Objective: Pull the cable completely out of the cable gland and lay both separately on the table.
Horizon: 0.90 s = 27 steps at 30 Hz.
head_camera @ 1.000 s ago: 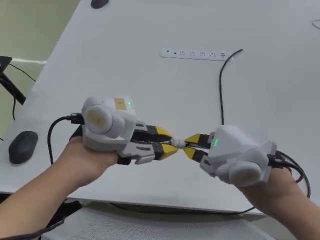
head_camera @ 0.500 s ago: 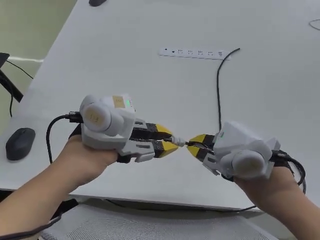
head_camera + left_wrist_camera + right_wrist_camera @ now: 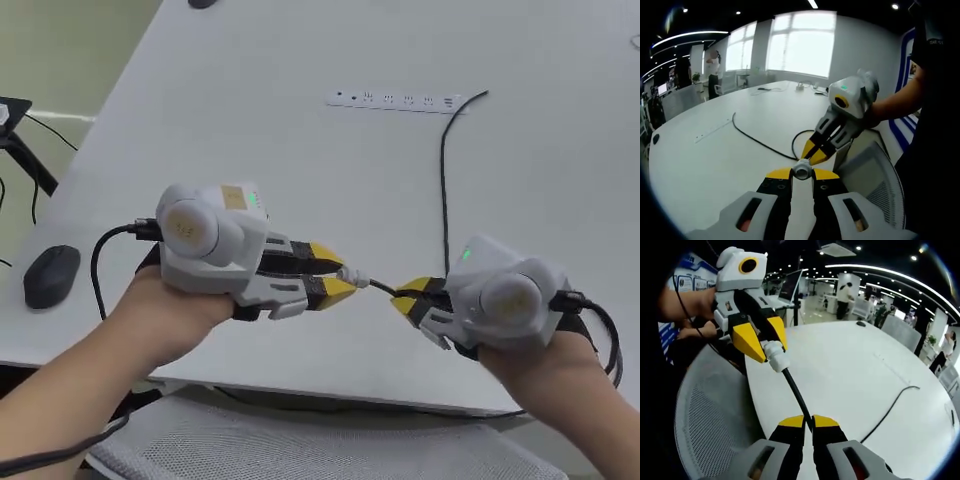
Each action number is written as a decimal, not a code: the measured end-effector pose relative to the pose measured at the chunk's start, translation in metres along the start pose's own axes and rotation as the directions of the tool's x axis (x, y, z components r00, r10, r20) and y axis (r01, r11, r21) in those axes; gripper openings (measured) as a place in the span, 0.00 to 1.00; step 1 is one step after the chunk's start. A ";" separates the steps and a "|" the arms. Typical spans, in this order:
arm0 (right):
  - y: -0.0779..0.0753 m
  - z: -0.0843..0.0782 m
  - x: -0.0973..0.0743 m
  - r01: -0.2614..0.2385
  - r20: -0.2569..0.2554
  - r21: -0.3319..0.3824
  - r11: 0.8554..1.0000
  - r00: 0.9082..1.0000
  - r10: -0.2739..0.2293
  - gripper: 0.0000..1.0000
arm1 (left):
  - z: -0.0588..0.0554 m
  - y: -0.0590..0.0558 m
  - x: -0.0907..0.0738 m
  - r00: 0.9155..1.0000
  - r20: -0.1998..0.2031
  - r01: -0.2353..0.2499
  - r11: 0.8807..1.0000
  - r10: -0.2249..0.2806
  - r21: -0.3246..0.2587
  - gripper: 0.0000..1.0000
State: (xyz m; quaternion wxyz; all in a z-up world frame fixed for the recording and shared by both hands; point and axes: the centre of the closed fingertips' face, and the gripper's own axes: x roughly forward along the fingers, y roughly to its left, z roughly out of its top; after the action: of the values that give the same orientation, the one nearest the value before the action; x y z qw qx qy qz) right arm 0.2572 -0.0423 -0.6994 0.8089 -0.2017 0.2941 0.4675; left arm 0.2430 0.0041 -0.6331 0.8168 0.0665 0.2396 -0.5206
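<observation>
My left gripper is shut on the white cable gland, held above the table's near edge. A short black cable runs out of the gland to my right gripper, which is shut on it. In the left gripper view the gland sits between my yellow jaw tips, and the right gripper faces it close by. In the right gripper view the cable stretches straight from my own tips up to the gland, which the left gripper holds.
A white power strip lies at the back of the white table, and its black cord trails toward the right hand. A dark mouse rests at the left edge. A mesh chair is below the table's front edge.
The right gripper has drawn away to the right and slightly down. The gap between the grippers has widened and more black cable shows out of the gland. The left gripper has hardly moved.
</observation>
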 end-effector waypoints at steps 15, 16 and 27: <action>-0.007 -0.007 0.002 0.002 -0.026 -0.026 1.000 1.000 -0.002 0.00 | -0.001 0.003 0.000 1.000 0.014 -0.012 1.000 0.012 -0.013 0.15; -0.008 -0.005 0.002 0.003 -0.025 -0.031 1.000 1.000 -0.004 0.00 | -0.001 0.003 0.000 1.000 0.015 -0.011 1.000 0.011 -0.014 0.15; -0.024 0.020 0.014 0.043 -0.017 -0.095 0.994 0.999 -0.045 0.00 | -0.009 0.012 -0.002 1.000 0.021 0.004 1.000 -0.003 -0.020 0.15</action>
State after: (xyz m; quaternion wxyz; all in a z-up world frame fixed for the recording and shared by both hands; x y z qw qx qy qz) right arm 0.2899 -0.0330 -0.6923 0.8056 -0.2509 0.2749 0.4610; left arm 0.2497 0.0142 -0.6412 0.8189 0.0526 0.2366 -0.5202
